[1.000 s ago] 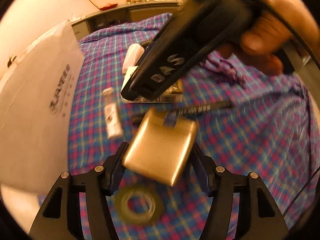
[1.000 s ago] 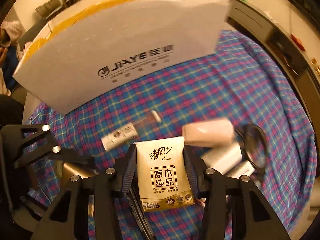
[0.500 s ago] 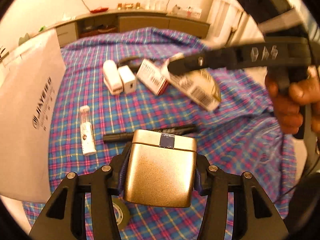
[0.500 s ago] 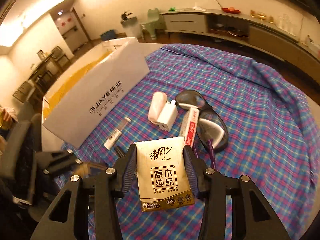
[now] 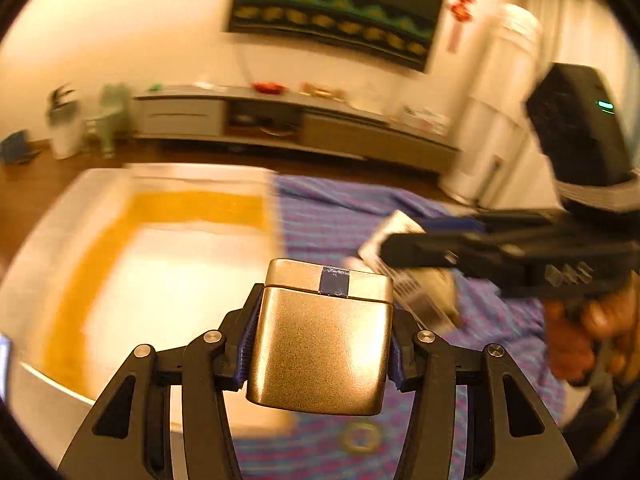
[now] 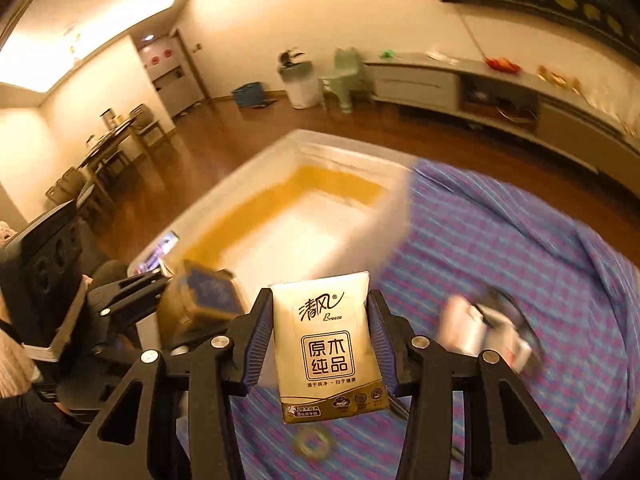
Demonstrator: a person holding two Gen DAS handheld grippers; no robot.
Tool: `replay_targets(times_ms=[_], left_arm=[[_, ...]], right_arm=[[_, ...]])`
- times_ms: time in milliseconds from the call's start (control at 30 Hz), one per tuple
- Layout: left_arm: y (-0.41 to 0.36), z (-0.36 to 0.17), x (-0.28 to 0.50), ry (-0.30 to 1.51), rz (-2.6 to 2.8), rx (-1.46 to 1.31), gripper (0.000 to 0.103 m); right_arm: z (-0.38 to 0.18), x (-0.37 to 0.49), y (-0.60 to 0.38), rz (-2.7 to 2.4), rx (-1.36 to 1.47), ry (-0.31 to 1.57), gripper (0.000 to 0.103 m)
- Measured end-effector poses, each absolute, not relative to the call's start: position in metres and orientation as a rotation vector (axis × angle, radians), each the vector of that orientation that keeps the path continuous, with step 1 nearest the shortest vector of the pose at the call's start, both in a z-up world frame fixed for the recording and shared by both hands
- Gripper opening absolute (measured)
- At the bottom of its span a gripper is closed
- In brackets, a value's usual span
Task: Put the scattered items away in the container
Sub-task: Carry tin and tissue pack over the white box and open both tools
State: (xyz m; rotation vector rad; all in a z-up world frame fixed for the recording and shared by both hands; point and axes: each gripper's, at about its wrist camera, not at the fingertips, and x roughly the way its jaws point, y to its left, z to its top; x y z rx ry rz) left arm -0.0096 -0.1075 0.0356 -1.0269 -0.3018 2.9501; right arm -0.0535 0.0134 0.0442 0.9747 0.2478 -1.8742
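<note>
The left hand-held gripper [image 5: 320,354] clamps a smooth, rounded gold metal case [image 5: 320,340] upright, lid end pointing away, with the open white box [image 5: 168,276], yellow-lined inside, just ahead and to its left. The right hand-held gripper [image 6: 318,344] grips a soft glossy tissue pack [image 6: 328,344], long axis pointing forward, short of the box's near edge [image 6: 372,216]. Plaid cloth [image 6: 520,248] spreads to its right, carrying blurred items.

Brushed, satiny gold metal tin [image 5: 320,344]; glossy plastic-film tissue pack [image 6: 326,344]; woven plaid cloth [image 6: 520,248]; matt white container [image 6: 280,236]; polished wood floor [image 6: 208,152].
</note>
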Motion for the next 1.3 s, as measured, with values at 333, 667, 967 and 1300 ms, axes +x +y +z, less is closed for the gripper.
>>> replay_targets(times_ms=[333,667,967,1300], left_arm=[[-0.206,-0.005,-0.064,-0.423,3.048,-1.299,0.053],[-0.232,-0.049,-0.092,-0.504,2.881,-1.606,0.053],[-0.228,-0.052,-0.085,-0.474,2.880,-1.643,0.055],[-0.224,-0.033,-0.068,-0.493,2.899,-1.582,0.055]], right_arm=[[0.023,-0.066,-0.114,-1.883,1.029,0.424,0.048],[-0.050,-0.126,-0.166,-1.876,1.264,0.638,0.050],[-0.064,-0.132,-0.182,-1.897,1.304,0.724,0.057],[-0.027,-0.112,-0.156,-1.903,1.235,0.595,0.063]])
